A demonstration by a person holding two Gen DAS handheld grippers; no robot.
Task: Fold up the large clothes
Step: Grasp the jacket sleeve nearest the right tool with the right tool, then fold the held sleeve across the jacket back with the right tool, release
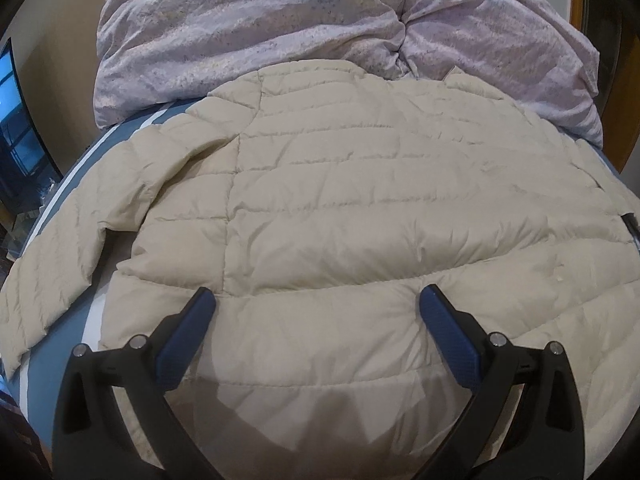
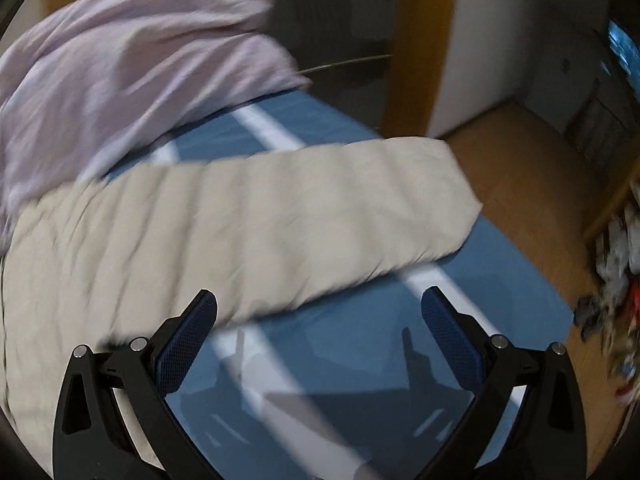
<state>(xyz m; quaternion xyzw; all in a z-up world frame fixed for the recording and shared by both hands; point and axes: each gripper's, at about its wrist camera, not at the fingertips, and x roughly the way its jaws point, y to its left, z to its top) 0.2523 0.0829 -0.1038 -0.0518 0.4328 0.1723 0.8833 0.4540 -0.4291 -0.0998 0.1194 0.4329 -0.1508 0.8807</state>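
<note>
- The bed (image 1: 120, 136), covered in a blue sheet with white stripes, carries everything else; its bare sheet shows at the left edge in the left wrist view and under the right tool in the right wrist view.
- A cream quilted puffer jacket (image 1: 340, 220) lies spread flat across the bed, back panel up, with one sleeve (image 1: 52, 272) stretched out toward the left edge and the other sleeve (image 2: 340, 216) reaching toward the bed's right edge.
- A crumpled lilac duvet (image 1: 280, 28) is bunched at the far end of the bed, touching the jacket's far edge.
- The left tool (image 1: 316, 300) hovers over the jacket's near hem, its blue-padded fingers spread wide with nothing between them.
- The right tool (image 2: 318, 302) is likewise spread apart and empty, over bare sheet just beside the sleeve; this view is motion-blurred.
</note>
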